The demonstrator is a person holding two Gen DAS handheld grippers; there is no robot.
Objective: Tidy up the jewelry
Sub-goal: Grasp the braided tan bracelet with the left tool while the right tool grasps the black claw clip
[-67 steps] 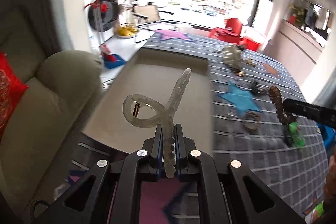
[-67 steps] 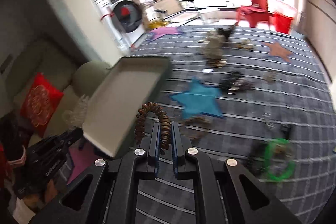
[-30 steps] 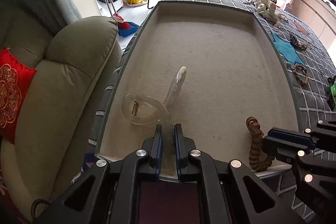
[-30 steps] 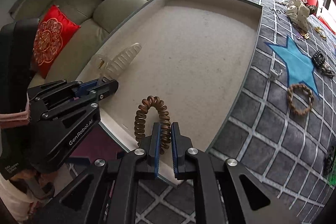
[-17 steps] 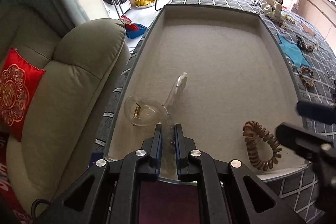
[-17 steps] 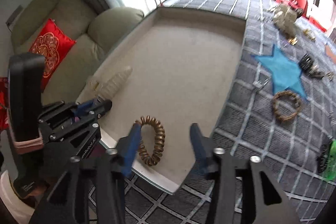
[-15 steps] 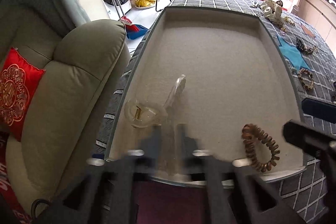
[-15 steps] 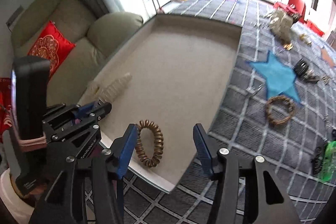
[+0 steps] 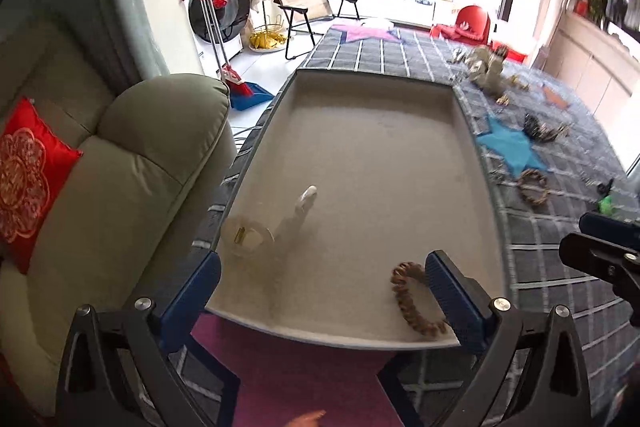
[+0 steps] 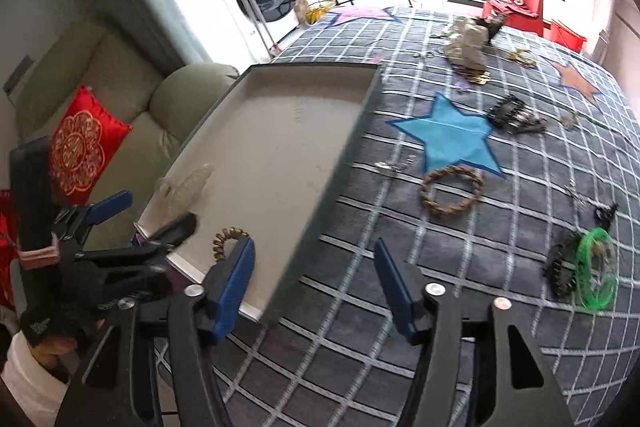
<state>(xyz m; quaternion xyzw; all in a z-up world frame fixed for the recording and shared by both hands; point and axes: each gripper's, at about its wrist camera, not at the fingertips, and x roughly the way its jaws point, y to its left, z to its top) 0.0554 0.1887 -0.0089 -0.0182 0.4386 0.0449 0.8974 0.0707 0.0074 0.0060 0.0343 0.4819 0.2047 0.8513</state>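
A beige tray (image 9: 372, 155) with a grey rim lies on the checked cloth; it also shows in the right wrist view (image 10: 280, 131). In it lie a clear hair claw (image 9: 276, 227) near the front left and a brown spiral hair tie (image 9: 414, 303) at the front right. The hair claw (image 10: 186, 187) and the hair tie (image 10: 226, 239) also show in the right wrist view. My left gripper (image 9: 320, 291) is open and empty above the tray's front edge. My right gripper (image 10: 314, 279) is open and empty over the cloth, just right of the tray.
On the checked cloth (image 10: 500, 227) lie a braided ring (image 10: 452, 189), a green bangle with a black clip (image 10: 592, 275), a black clip (image 10: 514, 115), small chains and a crumpled pouch (image 10: 468, 45). A beige sofa with a red cushion (image 9: 28, 183) stands left of the table.
Both grippers opened. The left let go of the clear hair claw and the right let go of the spiral hair tie, both now lying in the tray. Both grippers drew back and up.
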